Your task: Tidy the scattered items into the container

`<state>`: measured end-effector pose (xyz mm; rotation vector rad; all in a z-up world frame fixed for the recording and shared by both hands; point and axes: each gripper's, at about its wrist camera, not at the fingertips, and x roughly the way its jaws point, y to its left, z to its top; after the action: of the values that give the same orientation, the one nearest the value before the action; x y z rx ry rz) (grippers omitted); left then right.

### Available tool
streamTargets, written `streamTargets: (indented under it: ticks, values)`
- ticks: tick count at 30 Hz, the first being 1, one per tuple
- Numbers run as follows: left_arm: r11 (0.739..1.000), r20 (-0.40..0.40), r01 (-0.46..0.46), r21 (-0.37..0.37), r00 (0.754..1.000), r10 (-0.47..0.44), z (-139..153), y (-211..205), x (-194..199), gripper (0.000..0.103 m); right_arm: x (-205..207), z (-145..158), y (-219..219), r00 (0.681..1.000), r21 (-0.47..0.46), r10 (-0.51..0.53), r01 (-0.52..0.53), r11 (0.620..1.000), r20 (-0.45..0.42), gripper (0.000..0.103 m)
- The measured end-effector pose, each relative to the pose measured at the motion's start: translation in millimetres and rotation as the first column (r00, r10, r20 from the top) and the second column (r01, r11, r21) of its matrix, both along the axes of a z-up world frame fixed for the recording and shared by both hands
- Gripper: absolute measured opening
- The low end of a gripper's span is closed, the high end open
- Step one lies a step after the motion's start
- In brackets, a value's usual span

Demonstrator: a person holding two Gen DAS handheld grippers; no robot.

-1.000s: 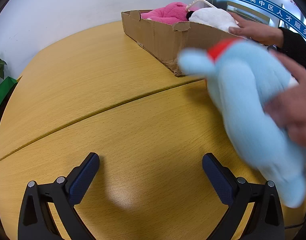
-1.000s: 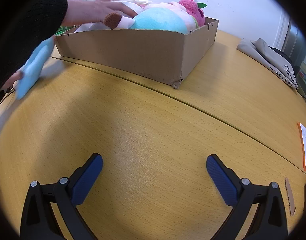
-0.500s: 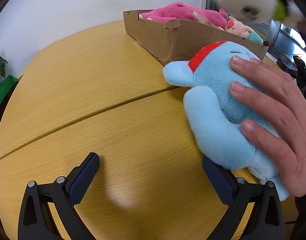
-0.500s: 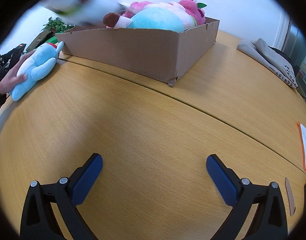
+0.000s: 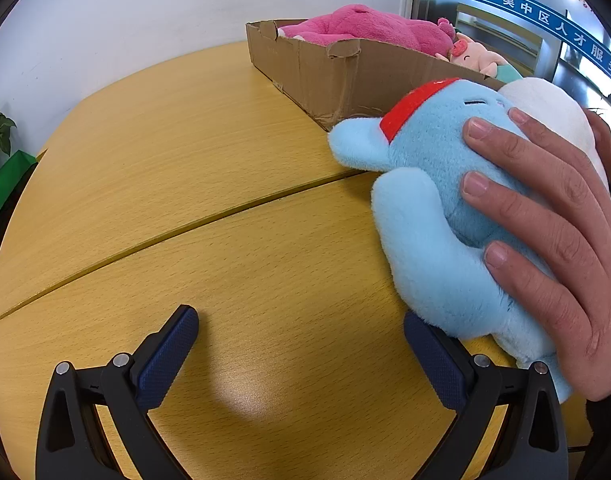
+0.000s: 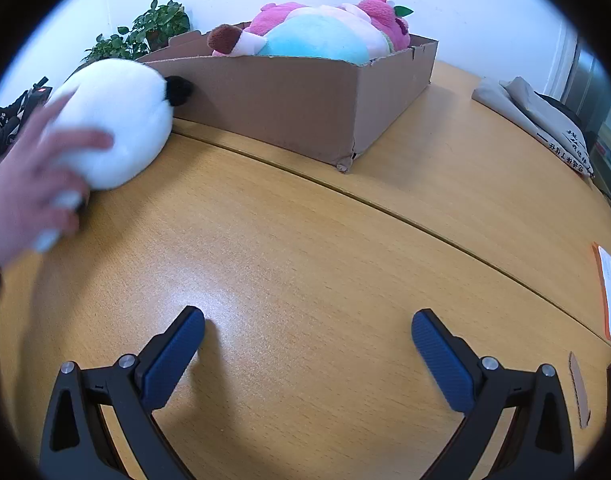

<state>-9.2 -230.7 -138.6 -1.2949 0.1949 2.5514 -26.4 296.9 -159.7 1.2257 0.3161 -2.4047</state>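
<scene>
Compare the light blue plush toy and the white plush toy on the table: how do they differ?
The light blue plush toy with a red band is elongated and lies lengthwise; the round white plush toy with a black ear is ball-shaped. The blue one lies by the left gripper; the white one sits nearer the cardboard box. Both are outside the box, each under a bare hand.

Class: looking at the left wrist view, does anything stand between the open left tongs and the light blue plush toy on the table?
Yes. A bare hand lies over the light blue plush toy, covering its right side. The left tongs are open, the toy beside the right finger.
</scene>
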Motion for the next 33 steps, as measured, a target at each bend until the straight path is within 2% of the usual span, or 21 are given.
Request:
streamTargets:
  ticks: [33]
  values:
    - [1.0,0.006,-0.001,0.005,1.0,0.001,5,3,20,0.103,9,-1,-4,1.0,0.002,0.017,-0.017,1.0,-0.001,0.103]
